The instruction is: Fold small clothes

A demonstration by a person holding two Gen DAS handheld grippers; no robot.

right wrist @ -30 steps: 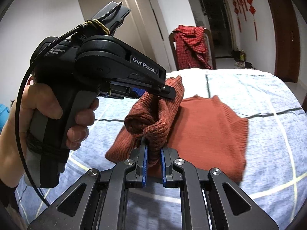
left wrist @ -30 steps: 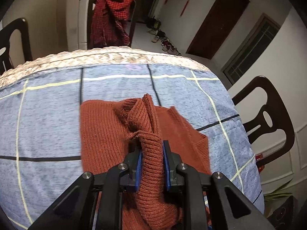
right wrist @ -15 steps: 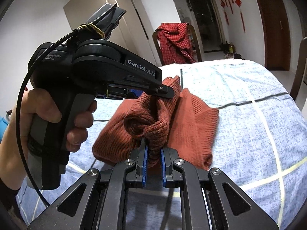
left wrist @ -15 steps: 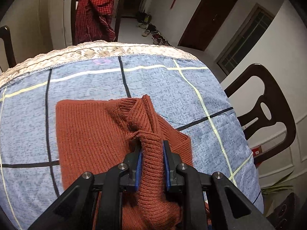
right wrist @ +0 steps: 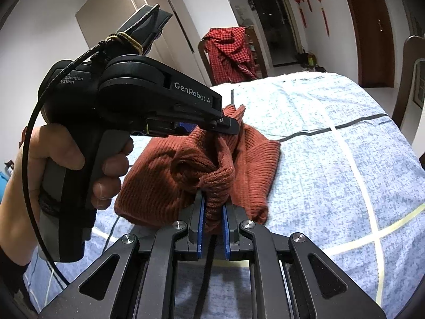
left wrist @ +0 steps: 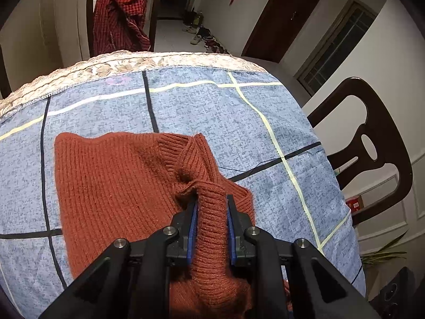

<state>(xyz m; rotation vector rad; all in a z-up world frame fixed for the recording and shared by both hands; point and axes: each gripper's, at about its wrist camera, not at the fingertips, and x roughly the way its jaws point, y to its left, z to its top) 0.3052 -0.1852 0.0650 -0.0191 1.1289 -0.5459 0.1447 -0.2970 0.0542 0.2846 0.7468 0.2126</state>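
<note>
The left wrist view looks steeply down over its own left gripper [left wrist: 211, 207] onto the rust sweater [left wrist: 114, 183], close above it, facing across the blue checked cloth [left wrist: 260, 122] toward the chair draped in red plaid [left wrist: 120, 10] beyond the sweater; the right wrist view sits lower and shallower behind the right gripper [right wrist: 213, 207], also close to the sweater [right wrist: 156, 183] — it sees the left gripper [right wrist: 225, 125] from the side; both share sweater, cloth [right wrist: 332, 175] and plaid chair [right wrist: 231, 53].
</note>
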